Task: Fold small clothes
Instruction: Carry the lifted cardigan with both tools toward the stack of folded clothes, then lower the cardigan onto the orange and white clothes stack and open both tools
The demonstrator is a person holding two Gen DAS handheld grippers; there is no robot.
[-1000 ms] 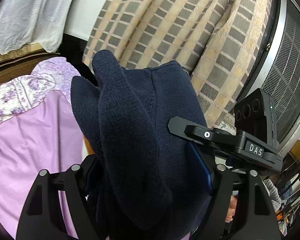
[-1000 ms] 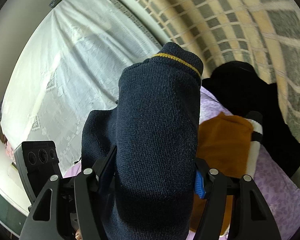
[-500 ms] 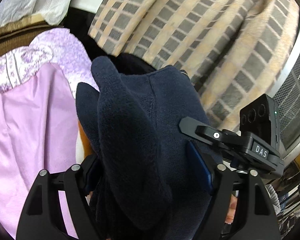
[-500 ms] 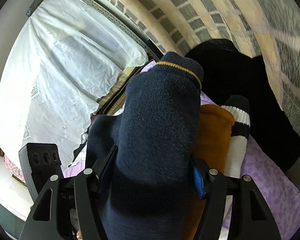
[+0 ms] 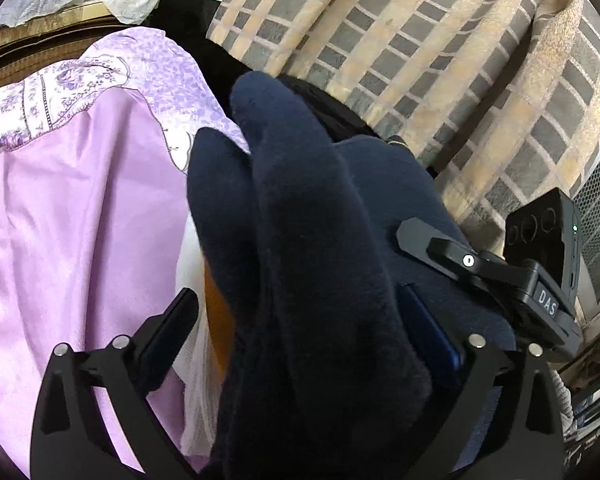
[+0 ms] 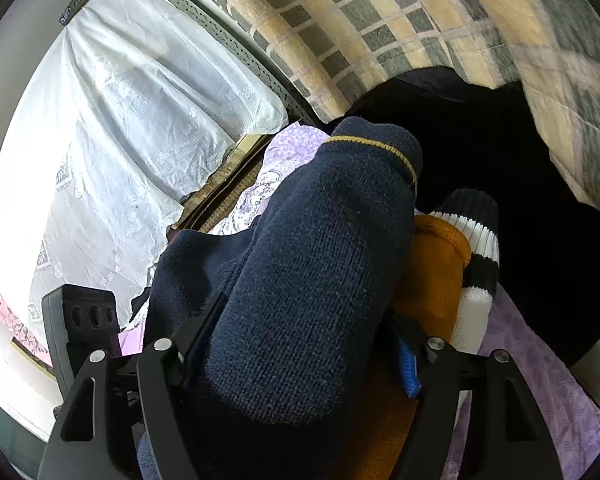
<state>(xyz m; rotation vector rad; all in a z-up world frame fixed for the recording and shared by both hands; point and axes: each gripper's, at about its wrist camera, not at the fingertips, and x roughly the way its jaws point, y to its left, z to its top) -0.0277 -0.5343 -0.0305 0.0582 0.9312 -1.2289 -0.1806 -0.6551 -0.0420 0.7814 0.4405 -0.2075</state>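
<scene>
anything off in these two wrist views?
Left hand-held gripper has just been opening; one finger stands clear of the navy knit. Right hand-held gripper looks closed on it. Nothing damaged.

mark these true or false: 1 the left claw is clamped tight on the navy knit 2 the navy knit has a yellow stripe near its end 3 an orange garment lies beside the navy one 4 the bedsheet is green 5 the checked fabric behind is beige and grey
1. False. The left claw has just been opening: its left pad stands clear of the navy knit garment, which lies between the jaws.
2. True. The right wrist view shows a thin yellow stripe near the end.
3. True. An orange garment with a black and white striped cuff lies beside it.
4. False. The bedsheet is lilac.
5. True. The checked fabric is beige and grey.
</scene>
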